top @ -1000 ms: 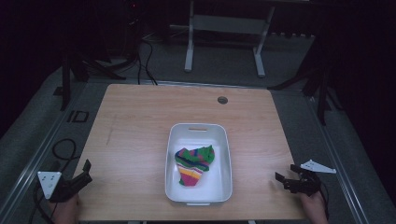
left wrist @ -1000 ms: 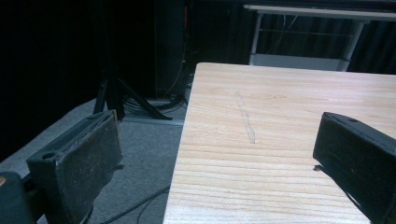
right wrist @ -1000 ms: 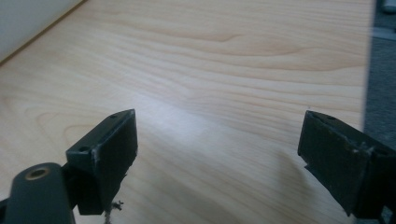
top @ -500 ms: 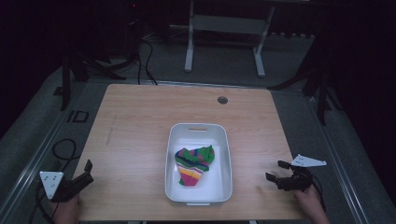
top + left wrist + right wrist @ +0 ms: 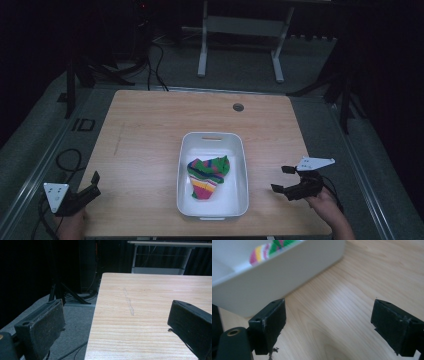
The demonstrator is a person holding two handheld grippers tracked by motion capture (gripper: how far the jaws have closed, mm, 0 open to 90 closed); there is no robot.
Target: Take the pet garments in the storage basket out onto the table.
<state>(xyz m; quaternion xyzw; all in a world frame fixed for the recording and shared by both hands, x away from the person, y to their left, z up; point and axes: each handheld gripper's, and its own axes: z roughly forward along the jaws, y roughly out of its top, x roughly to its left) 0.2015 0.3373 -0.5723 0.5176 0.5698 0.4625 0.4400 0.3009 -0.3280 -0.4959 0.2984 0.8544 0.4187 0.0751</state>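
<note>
Both hand-held grippers, right [image 5: 286,179] and left [image 5: 95,182], gape empty at the light wooden desk [image 5: 150,130] edges; the striped multicoloured cloth [image 5: 207,175] lies in the white plastic tub [image 5: 239,165], so reach over the rim.

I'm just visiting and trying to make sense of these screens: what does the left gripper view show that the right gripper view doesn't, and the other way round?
The left gripper view alone shows the table's left edge, the grey floor beside it with black stand legs and cables, and a faint streak on the wood. The right gripper view alone shows the white plastic tub close by, with a striped multicoloured cloth peeking over its rim. Both share the light wooden table and a pair of black jaws standing wide apart, holding nothing.
</note>
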